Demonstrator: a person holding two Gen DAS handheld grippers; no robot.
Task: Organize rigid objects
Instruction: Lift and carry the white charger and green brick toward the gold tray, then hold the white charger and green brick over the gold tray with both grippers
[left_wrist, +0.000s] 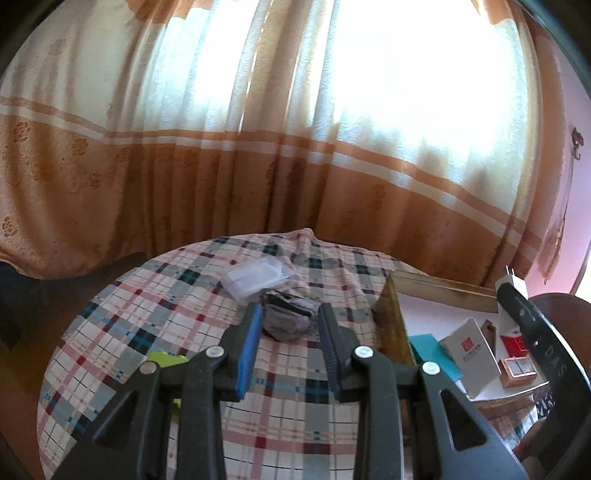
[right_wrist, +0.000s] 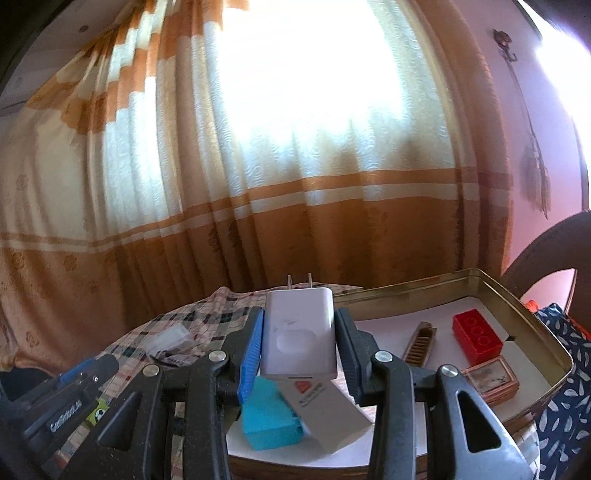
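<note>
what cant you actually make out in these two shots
- Dark bundle on the plaid cloth, left wrist view: blurred, identity unclear.
- Green item, same view: mostly behind the left hand-held gripper.
- Teal box, right wrist view: partly behind the charger the right hand-held gripper holds.

A white charger (right_wrist: 299, 332) with two prongs pointing up sits mid-frame, upright, clamped above a gold tin tray (right_wrist: 532, 325). Lower right, in the tray, lie a red block (right_wrist: 476, 338), a brown comb-like piece (right_wrist: 419, 343), a copper-edged box (right_wrist: 491, 380), a teal box (right_wrist: 267, 417) and a white card box (right_wrist: 328, 417).
</note>
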